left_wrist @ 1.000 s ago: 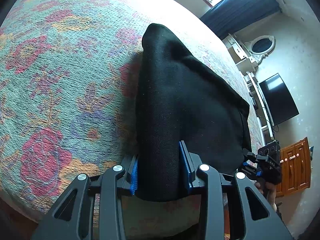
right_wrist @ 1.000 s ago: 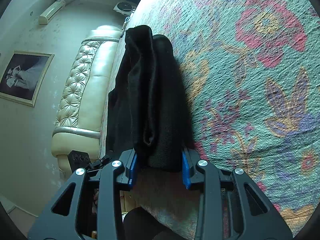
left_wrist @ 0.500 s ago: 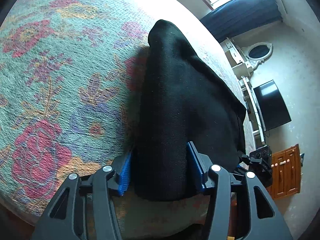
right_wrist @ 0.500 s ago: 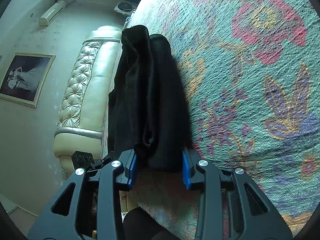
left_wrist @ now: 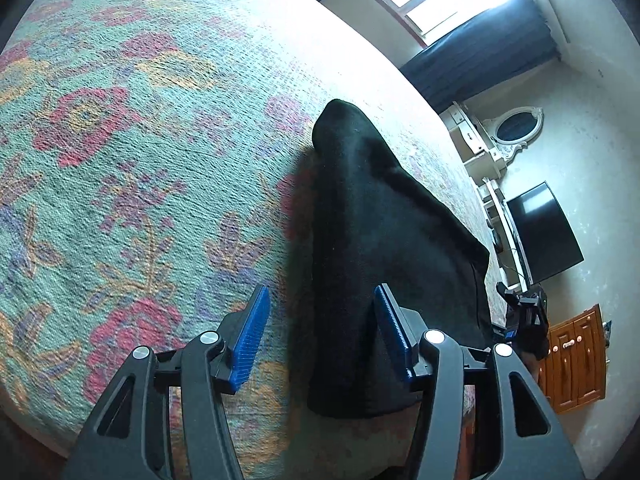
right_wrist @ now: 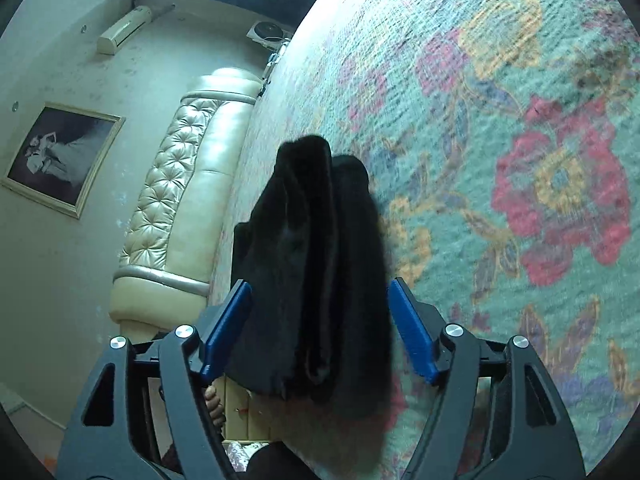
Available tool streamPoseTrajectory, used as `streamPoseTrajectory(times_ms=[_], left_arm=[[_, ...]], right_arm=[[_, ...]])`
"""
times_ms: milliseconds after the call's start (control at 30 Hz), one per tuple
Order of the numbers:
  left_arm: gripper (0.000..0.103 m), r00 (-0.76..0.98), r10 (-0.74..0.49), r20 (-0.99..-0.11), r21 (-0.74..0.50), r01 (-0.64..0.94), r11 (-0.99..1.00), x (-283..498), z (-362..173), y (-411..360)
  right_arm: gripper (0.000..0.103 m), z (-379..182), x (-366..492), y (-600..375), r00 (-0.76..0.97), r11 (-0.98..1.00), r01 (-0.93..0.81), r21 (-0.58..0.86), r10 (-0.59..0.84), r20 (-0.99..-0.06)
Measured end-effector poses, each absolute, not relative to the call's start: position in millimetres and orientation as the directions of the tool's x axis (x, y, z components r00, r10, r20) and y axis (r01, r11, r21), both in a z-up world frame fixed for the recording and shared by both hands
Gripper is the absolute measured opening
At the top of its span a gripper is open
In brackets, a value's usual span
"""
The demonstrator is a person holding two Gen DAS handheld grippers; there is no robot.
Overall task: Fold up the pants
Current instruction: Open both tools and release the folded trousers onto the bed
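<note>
1. The folded black fabric pants [left_wrist: 372,264] lie in a thick bundle at centre frame in both views, on the floral woven bedspread [left_wrist: 120,160] near the bed's edge.
2. They look soft, limp and light; stacked layers could slide apart, so take hold across the whole thickness at a folded edge.
3. The left gripper [left_wrist: 320,336] has let go, fingers apart; the right gripper [right_wrist: 318,328] is opening, cloth between its fingers but unpressed.

No legible text, label, brand, number or sign is found in either wrist view. The framed picture [right_wrist: 62,159] at the left of the right wrist view shows a photograph only, with no readable lettering.
</note>
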State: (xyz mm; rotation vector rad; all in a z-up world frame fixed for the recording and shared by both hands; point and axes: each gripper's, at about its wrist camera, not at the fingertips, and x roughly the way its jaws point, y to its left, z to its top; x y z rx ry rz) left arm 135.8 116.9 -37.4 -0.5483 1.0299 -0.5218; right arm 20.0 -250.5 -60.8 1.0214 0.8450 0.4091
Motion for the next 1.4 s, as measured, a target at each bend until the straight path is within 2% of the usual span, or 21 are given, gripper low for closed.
streamPoseTrajectory(times_ms=[233, 267, 333, 400, 467, 567, 667, 700, 733, 767, 967, 1100, 1400], left_arm=[[0.054, 0.409, -0.635, -0.655, -0.633, 0.162, 0.757, 141, -42, 108], [0.055, 0.407, -0.639, -0.653, -0.637, 0.160, 0.754, 140, -43, 108], [0.060, 0.395, -0.652, -0.647, -0.654, 0.152, 0.741, 140, -47, 109], [0.061, 0.392, -0.658, -0.643, -0.663, 0.144, 0.734, 139, -49, 109], [0.061, 0.394, -0.652, -0.648, -0.654, 0.149, 0.741, 139, -49, 108], [0.061, 0.398, -0.633, -0.664, -0.633, 0.152, 0.759, 137, -46, 108], [0.061, 0.407, -0.614, -0.676, -0.611, 0.155, 0.776, 133, -42, 108], [0.063, 0.412, -0.605, -0.681, -0.603, 0.154, 0.783, 132, -42, 108], [0.068, 0.417, -0.594, -0.688, -0.593, 0.150, 0.791, 130, -41, 108], [0.071, 0.420, -0.586, -0.693, -0.585, 0.147, 0.798, 128, -41, 108], [0.072, 0.444, -0.538, -0.717, -0.538, 0.138, 0.831, 122, -34, 107], [0.076, 0.466, -0.472, -0.748, -0.464, 0.140, 0.874, 116, -25, 103], [0.085, 0.531, -0.325, -0.783, -0.275, 0.173, 0.946, 84, 1, 76]], right_arm=[[0.072, -67, 90, -254, 0.651, 0.445, 0.085, 0.891, 0.652, -0.388], [0.070, -71, 95, -255, 0.658, 0.418, 0.093, 0.903, 0.655, -0.372], [0.035, -80, 104, -257, 0.654, 0.431, 0.153, 0.889, 0.631, -0.418], [0.028, -97, 106, -264, 0.660, 0.382, 0.198, 0.903, 0.628, -0.411], [0.027, -101, 107, -267, 0.664, 0.349, 0.200, 0.915, 0.638, -0.389], [0.030, -96, 108, -263, 0.654, 0.376, 0.205, 0.904, 0.634, -0.413], [0.044, -84, 97, -259, 0.651, 0.399, 0.196, 0.896, 0.630, -0.423], [0.052, -79, 91, -255, 0.650, 0.407, 0.193, 0.893, 0.628, -0.427], [0.060, -74, 83, -251, 0.648, 0.412, 0.185, 0.892, 0.631, -0.426], [0.062, -72, 74, -248, 0.644, 0.420, 0.176, 0.890, 0.634, -0.427], [0.062, -63, 29, -219, 0.580, 0.581, 0.127, 0.804, 0.614, -0.536], [0.063, -58, 8, -224, 0.598, 0.578, 0.156, 0.801, 0.591, -0.542], [0.079, -51, -27, -217, 0.597, 0.629, 0.213, 0.747, 0.522, -0.610]])
